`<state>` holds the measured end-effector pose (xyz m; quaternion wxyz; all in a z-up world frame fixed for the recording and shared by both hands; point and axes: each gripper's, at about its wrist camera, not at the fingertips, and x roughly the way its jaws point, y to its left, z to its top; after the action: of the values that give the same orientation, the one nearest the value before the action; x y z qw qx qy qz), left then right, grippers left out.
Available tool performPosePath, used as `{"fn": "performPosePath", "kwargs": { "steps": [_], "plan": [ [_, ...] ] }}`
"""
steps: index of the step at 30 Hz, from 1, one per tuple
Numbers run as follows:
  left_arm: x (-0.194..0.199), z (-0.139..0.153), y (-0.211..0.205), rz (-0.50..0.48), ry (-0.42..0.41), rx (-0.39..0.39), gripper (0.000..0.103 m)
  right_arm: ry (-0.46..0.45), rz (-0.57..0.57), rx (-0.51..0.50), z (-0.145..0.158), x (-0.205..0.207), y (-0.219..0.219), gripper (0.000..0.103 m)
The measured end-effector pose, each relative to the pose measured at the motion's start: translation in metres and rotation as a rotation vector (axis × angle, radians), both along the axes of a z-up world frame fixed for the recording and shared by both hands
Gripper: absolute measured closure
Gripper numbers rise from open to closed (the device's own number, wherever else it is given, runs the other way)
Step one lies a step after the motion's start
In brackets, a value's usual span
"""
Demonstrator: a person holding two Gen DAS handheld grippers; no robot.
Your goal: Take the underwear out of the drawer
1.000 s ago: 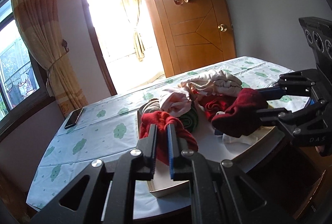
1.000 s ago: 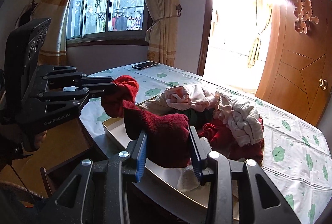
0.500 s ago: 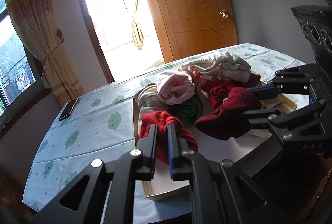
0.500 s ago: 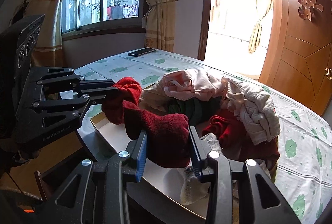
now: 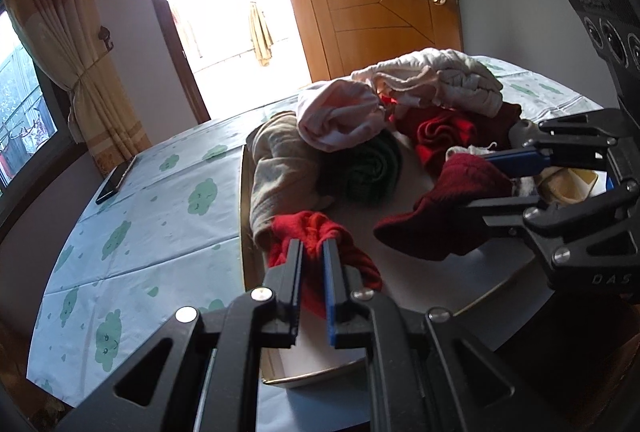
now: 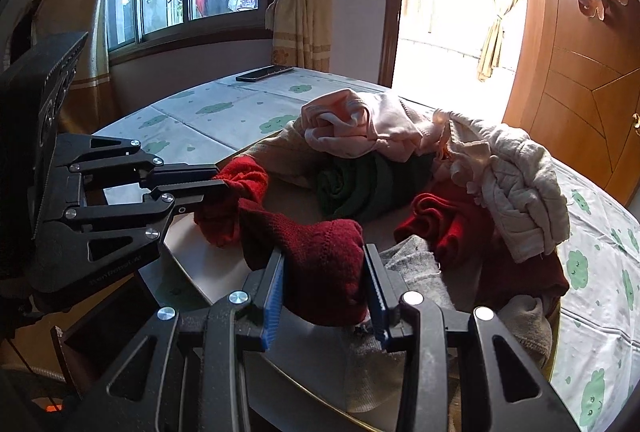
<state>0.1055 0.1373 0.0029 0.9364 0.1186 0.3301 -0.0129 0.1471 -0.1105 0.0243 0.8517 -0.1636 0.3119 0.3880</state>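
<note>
Right wrist: phone (image 6: 264,73) on cloud-print tablecloth (image 6: 224,111).

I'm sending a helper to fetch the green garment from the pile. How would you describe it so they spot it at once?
Start at the shallow drawer lying on the cloud-print tablecloth. Among its heaped clothes, look under the pale pink garment. The green garment is a dark rolled bundle, the only green piece among reds, beiges and whites.

Clothes pile (image 5: 400,119) ahead — bare tablecloth (image 5: 152,224) leftward
</note>
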Motion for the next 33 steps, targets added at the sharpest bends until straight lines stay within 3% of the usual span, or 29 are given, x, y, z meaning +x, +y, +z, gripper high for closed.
{"fn": "performPosePath", "kwargs": {
  "steps": [5, 7, 8, 19, 33],
  "plan": [
    [-0.001, 0.001, 0.000, 0.007, -0.006, 0.009, 0.079, 0.017, -0.011, -0.007, -0.003, 0.006, 0.003, 0.060],
    [-0.004, 0.002, 0.000, 0.008, -0.013, 0.010, 0.068, 0.017, -0.020, 0.003, -0.003, 0.004, 0.001, 0.043],
    [-0.007, 0.002, 0.000, 0.009, -0.023, 0.011, 0.062, 0.016, -0.023, 0.006, -0.002, 0.003, 0.000, 0.040],
    [-0.041, 0.014, -0.005, 0.030, -0.087, -0.018, 0.026, 0.012, -0.059, 0.056, 0.003, -0.020, -0.031, 0.035],
    [-0.101, 0.033, -0.019, 0.018, -0.181, -0.150, 0.014, -0.076, -0.116, 0.196, 0.034, -0.077, -0.097, 0.026]
  ]
}}
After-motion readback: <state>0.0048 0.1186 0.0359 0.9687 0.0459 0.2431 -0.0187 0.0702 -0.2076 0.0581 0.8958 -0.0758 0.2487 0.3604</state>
